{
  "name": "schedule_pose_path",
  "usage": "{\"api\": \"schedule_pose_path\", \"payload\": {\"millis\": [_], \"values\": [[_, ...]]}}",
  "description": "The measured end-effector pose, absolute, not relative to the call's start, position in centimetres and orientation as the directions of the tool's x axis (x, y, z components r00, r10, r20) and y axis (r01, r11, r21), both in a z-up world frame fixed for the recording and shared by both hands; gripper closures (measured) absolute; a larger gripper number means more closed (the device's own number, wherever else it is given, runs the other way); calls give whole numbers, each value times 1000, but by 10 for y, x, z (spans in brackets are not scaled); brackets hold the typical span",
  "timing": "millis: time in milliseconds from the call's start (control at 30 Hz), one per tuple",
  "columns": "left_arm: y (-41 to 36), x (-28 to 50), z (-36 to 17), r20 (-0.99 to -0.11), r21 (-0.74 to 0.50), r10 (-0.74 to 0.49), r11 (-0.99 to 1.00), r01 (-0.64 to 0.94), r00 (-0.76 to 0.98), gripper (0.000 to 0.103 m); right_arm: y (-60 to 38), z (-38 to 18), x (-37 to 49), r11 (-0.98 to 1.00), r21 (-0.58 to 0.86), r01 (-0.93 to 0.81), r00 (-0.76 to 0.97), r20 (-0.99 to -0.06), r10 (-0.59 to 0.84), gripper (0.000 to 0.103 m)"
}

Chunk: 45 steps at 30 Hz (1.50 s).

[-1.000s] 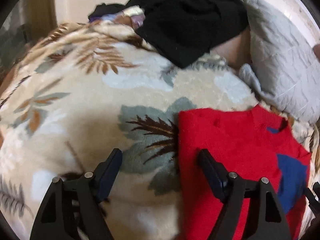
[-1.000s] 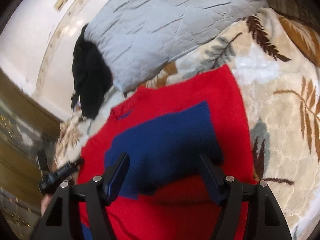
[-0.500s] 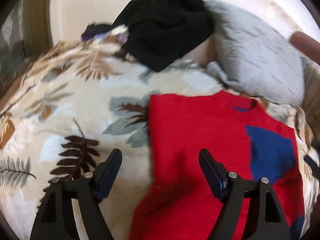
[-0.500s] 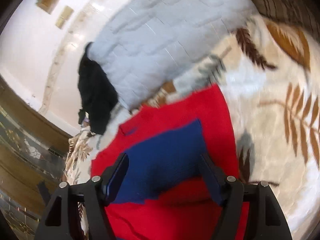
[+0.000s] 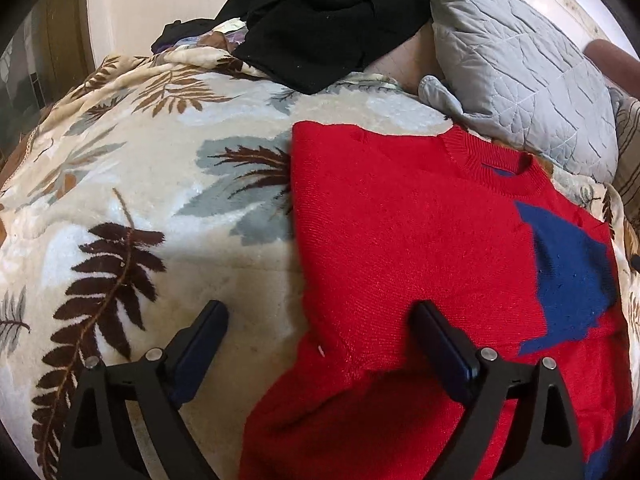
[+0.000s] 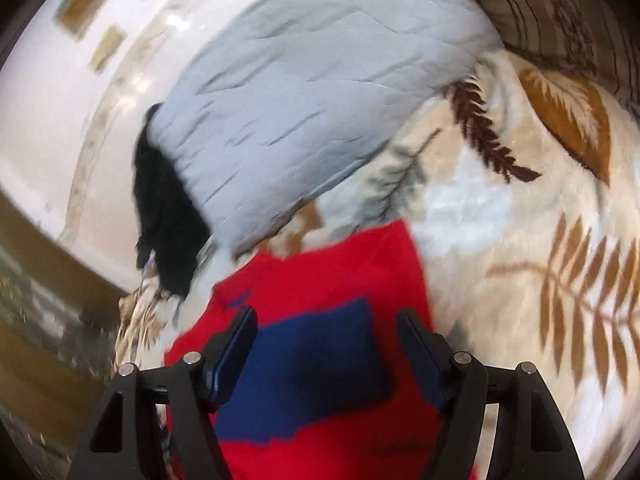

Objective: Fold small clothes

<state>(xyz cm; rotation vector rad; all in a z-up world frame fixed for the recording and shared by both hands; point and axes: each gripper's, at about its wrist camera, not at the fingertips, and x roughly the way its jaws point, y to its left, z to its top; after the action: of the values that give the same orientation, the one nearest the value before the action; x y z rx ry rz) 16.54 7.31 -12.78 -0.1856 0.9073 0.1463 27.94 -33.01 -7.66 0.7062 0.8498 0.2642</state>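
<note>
A red knitted sweater with a blue patch lies flat on a leaf-patterned blanket, collar toward the pillow. My left gripper hovers over the sweater's left edge. Its jaws are opening, the left finger over the blanket and the right finger over red knit, with nothing gripped. In the blurred right wrist view the right gripper stands open above the blue patch of the sweater, its pads apart from the cloth.
A grey quilted pillow lies behind the sweater, also in the right wrist view as the pillow. A black garment is heaped at the back beside a small pile of mixed clothes. A wall runs behind the bed.
The left gripper has drawn back over the sweater's left edge and its jaws have widened. The right gripper has shifted away, so the sweater now sits lower and smaller in its view.
</note>
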Motion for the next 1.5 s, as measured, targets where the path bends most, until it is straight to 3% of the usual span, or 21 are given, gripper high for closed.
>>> {"api": "schedule_pose_path", "payload": {"millis": [67, 100, 167, 233, 267, 333, 700, 1133, 1500], "values": [[73, 164, -129, -789, -107, 41, 973, -203, 613, 8, -326, -89, 305, 647, 762, -4, 558, -536, 634, 26], [74, 164, -129, -788, -108, 41, 973, -203, 615, 8, -323, -95, 320, 670, 742, -26, 544, -552, 632, 28], [74, 164, -129, -788, -104, 43, 974, -202, 614, 7, -332, -110, 337, 779, 624, 56, 573, -659, 487, 28], [75, 163, -129, -787, -109, 38, 974, -200, 616, 7, -361, -122, 337, 627, 767, 137, 632, -555, 541, 33], [75, 163, -130, -787, -110, 37, 974, -200, 616, 7, -363, -116, 332, 631, 763, 142, 650, -553, 522, 32], [74, 165, -131, -788, -105, 40, 974, -198, 614, 5, -355, -99, 316, 719, 683, 129, 648, -606, 460, 32], [76, 165, -123, -812, -106, 28, 975, -195, 583, 4, -334, -106, 185, 828, 549, 117, 461, -768, 444, 31], [88, -60, -105, -831, -318, -234, 944, -86, 505, 4, -364, -117, 11, 675, 725, 136, 418, -660, 625, 30], [61, -100, -109, -827, -328, -264, 944, -44, 497, 6, -343, -129, -28, 630, 773, 73, 420, -597, 684, 29]]}}
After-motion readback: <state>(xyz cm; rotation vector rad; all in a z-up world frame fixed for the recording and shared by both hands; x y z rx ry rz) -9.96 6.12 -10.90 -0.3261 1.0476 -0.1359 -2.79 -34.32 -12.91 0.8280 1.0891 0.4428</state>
